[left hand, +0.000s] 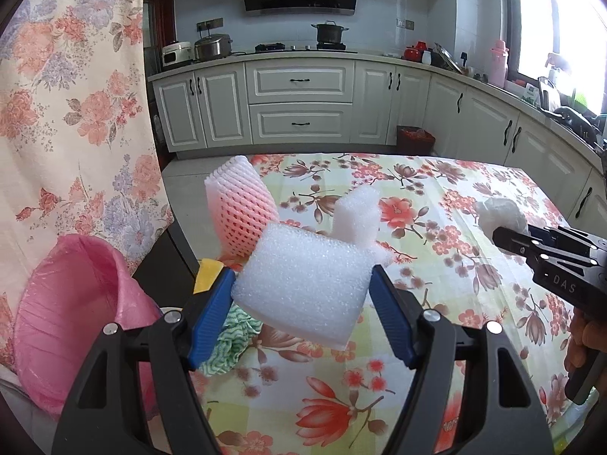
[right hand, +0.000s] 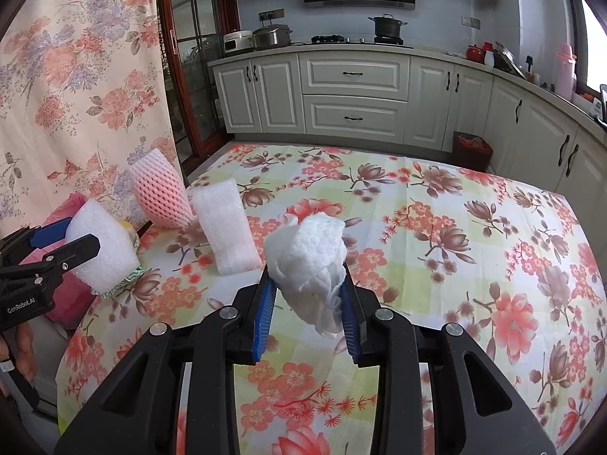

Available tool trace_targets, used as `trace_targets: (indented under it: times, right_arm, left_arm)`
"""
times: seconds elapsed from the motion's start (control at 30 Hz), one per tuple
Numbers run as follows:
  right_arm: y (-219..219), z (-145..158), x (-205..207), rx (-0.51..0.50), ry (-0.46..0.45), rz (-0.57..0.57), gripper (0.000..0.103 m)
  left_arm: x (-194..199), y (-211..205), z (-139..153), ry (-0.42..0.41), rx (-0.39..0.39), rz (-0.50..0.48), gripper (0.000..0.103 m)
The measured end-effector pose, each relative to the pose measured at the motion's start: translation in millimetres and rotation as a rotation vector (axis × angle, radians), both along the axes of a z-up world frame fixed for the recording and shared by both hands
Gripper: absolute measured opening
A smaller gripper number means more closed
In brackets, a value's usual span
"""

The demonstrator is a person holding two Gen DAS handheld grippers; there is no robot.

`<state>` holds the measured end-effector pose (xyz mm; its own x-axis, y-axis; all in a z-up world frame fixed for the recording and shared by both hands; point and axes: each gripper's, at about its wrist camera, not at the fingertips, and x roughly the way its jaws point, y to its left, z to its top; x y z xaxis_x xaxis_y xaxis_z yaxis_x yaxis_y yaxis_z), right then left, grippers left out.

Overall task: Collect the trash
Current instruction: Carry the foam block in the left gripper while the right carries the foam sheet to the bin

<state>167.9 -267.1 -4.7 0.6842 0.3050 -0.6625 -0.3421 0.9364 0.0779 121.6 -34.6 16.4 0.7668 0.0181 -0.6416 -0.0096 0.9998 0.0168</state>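
My left gripper is shut on a white foam block and holds it above the table's left edge; it also shows in the right wrist view. My right gripper is shut on a crumpled white tissue wad, held above the floral tablecloth; the wad shows in the left wrist view. A pink foam fruit net and a second white foam piece stand on the table. A pink trash bag hangs open at the left, below my left gripper.
A green patterned cloth and a yellow item lie at the table's left edge. A floral curtain hangs at the left. Kitchen cabinets and a small bin stand beyond the table.
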Motion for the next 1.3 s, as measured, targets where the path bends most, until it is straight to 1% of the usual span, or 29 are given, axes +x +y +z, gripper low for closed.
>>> trace_targets:
  times: [0.27, 0.57, 1.03, 1.3]
  right_arm:
    - [14.9, 15.0, -20.9, 0.008, -0.027, 0.025, 0.032]
    - [37.9, 27.2, -38.0, 0.014, -0.048, 0.06, 0.032]
    - [73.9, 38.5, -55.2, 0.005, -0.062, 0.122, 0.032]
    - [96.0, 46.6, -58.8, 0.006, -0.071, 0.163, 0.032]
  left_arm:
    - [-29.6, 34.7, 20.5, -0.048, -0.004, 0.064, 0.07]
    - [-62.4, 72.4, 34.0, -0.077, -0.005, 0.134, 0.07]
    - [-86.8, 113.1, 40.8, -0.097, -0.019, 0.207, 0.07]
    - [-97.8, 140.6, 44.0, -0.109, -0.004, 0.259, 0.07]
